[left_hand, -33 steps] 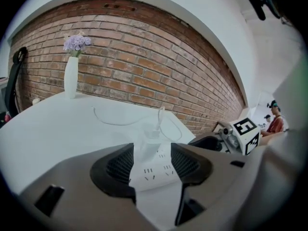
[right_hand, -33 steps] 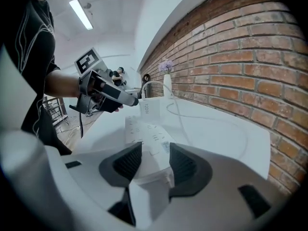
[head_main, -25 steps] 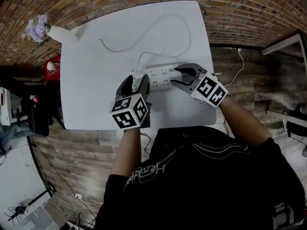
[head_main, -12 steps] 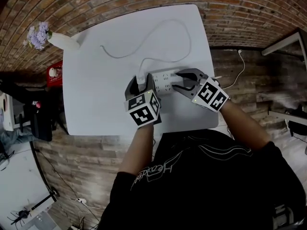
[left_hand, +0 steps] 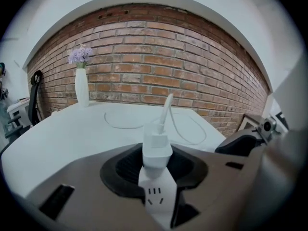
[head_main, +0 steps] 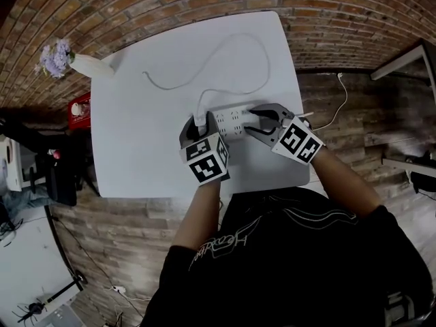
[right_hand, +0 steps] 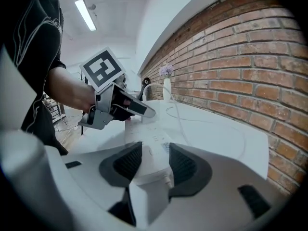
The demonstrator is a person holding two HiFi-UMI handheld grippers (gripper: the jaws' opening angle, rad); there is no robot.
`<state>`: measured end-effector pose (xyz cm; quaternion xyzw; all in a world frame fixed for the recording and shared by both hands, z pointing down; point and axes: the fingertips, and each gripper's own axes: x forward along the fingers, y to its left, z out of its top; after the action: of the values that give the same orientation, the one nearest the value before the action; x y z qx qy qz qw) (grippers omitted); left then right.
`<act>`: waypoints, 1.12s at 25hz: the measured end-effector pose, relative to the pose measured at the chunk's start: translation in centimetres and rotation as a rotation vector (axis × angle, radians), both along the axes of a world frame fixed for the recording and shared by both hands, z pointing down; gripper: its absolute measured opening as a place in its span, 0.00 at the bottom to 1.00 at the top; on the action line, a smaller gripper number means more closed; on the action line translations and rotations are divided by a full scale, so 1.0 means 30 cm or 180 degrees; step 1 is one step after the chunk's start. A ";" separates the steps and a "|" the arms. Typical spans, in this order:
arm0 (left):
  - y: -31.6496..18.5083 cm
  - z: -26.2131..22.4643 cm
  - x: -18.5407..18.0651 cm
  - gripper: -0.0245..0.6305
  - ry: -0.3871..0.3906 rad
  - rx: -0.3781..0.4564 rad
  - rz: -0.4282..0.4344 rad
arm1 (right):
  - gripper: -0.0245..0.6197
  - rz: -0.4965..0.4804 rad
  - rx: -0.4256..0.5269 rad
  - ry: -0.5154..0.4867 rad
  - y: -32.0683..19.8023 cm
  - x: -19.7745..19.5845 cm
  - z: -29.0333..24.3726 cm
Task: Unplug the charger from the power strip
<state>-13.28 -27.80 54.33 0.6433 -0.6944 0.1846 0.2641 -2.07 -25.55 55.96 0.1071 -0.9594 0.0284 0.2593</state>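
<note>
Charger (left_hand: 157,148), small white block, upright on white power strip (left_hand: 159,199)

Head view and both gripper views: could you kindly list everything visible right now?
table: one, white, centre of the head view.
power strip: one, white, near the table's front edge.
charger: one, white, plugged into the strip's left end.
cable: one, white, looping from the charger across the table.
vase: one, white, holding purple flowers, far left table corner.
brick wall: one, red-brown, behind the table.
left gripper: one, grey, jaws closing with the charger between them.
right gripper: one, grey, shut on the power strip's right end.
</note>
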 end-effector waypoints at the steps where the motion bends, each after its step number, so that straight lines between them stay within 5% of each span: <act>1: 0.000 0.000 0.000 0.24 0.0036 -0.0009 0.0001 | 0.28 0.0001 0.0003 -0.0001 0.000 0.001 0.000; 13: 0.004 -0.001 -0.004 0.25 0.0457 0.0026 -0.0046 | 0.28 -0.0007 0.0003 -0.0011 0.001 0.004 -0.002; 23: 0.005 -0.010 0.007 0.24 -0.0034 0.0012 0.0011 | 0.28 -0.0001 0.0045 -0.0017 0.002 0.004 -0.006; 28: 0.004 -0.007 -0.002 0.25 0.0292 -0.0049 -0.0027 | 0.28 -0.0016 0.0015 -0.0010 0.003 0.002 -0.007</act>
<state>-13.35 -27.67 54.13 0.6462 -0.6829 0.1592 0.3013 -2.02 -25.46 55.75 0.1053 -0.9601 0.0257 0.2577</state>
